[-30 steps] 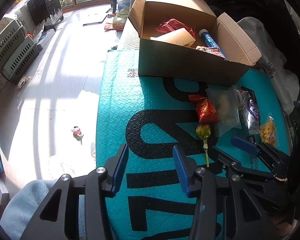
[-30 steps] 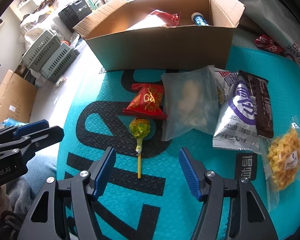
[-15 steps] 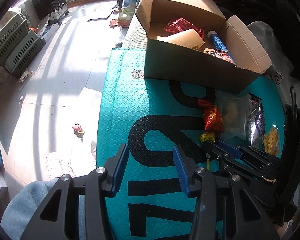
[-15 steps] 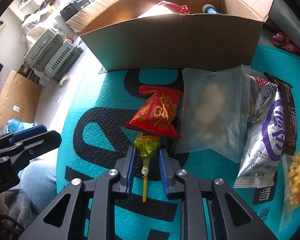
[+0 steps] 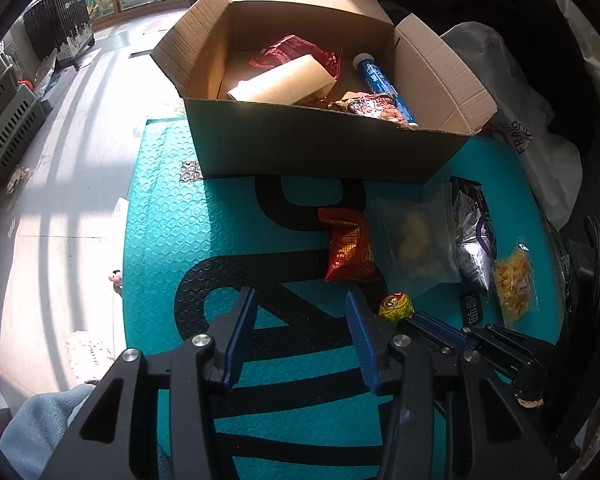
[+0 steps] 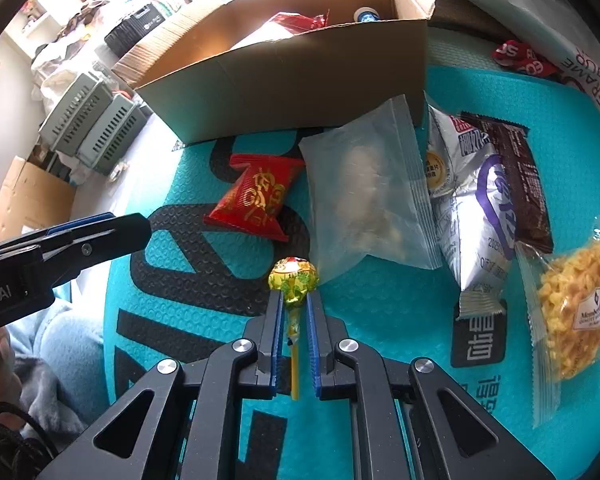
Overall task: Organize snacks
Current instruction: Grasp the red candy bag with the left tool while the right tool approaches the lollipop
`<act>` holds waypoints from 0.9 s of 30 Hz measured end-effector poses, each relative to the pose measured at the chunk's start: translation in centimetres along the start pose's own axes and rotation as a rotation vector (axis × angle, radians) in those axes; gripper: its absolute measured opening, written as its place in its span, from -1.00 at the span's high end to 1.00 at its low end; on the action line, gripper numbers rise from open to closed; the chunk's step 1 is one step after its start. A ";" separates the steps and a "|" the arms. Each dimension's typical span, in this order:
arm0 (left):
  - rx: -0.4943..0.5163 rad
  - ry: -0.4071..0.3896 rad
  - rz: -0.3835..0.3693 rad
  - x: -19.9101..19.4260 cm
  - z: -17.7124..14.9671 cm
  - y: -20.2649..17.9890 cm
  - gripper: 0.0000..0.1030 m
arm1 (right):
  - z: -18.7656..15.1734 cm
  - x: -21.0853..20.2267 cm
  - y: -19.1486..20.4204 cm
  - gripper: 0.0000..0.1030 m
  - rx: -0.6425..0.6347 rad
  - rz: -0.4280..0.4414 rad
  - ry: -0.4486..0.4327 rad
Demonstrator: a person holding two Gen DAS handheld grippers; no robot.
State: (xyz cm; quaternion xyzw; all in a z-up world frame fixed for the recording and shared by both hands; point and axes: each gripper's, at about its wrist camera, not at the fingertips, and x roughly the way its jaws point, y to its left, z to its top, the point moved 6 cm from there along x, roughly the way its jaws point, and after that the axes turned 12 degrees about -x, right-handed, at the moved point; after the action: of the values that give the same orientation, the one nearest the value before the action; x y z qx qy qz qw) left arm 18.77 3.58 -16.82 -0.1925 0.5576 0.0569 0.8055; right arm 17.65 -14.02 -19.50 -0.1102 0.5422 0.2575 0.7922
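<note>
Since a second ago, your right gripper (image 6: 294,300) has closed on the lollipop (image 6: 294,280) and raised it off the teal mat (image 6: 380,320), and both cameras now sit nearer the cardboard box (image 5: 312,148). Its blue pads clamp the twisted wrapper just under the yellow-green candy head, with the yellow stick running back between the fingers. Your left gripper (image 5: 300,332) hangs over the mat with its jaws spread wide and nothing between them; its body shows part of a white label reading "bot.AI" in the right wrist view.

Ahead of the lollipop, a red packet (image 6: 256,200) with gold characters lies flat on the mat. Just right of it lies a clear zip bag (image 6: 368,200) of pale pieces, then a silver and purple packet (image 6: 476,208) with small Chinese print, overlapped by a dark brown bar wrapper (image 6: 516,176). Farthest right is a clear bag of yellow bits (image 6: 572,308), its label partly readable as "Member".

The open box stands at the mat's far edge, holding a red wrapper (image 5: 296,52) and a blue tube (image 5: 380,80). A white bag (image 5: 520,136) beside it reads "FRA".
</note>
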 end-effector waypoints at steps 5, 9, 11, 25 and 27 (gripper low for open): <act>0.035 0.009 -0.017 1.6 1.1 -1.9 0.12 | -0.6 -0.4 -1.4 0.79 0.037 -0.011 0.007; 0.050 0.038 -0.032 3.3 1.8 -2.9 0.12 | -0.7 -0.3 -2.4 0.79 0.056 -0.013 0.015; 0.063 0.052 -0.025 4.2 2.0 -3.1 0.12 | -0.6 -0.3 -2.6 0.79 0.057 -0.005 0.017; 0.071 0.131 -0.046 7.8 2.4 -2.8 0.39 | -0.4 0.3 -2.6 0.56 0.047 -0.002 0.064; 0.064 0.137 -0.042 7.5 2.1 -2.5 0.39 | -0.4 0.6 -2.4 0.48 0.048 0.012 0.073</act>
State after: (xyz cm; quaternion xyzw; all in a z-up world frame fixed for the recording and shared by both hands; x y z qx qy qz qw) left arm 24.18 1.15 -22.44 -0.1819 0.6088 0.0088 0.7722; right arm 18.76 -16.05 -20.42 -0.0975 0.5773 0.2450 0.7728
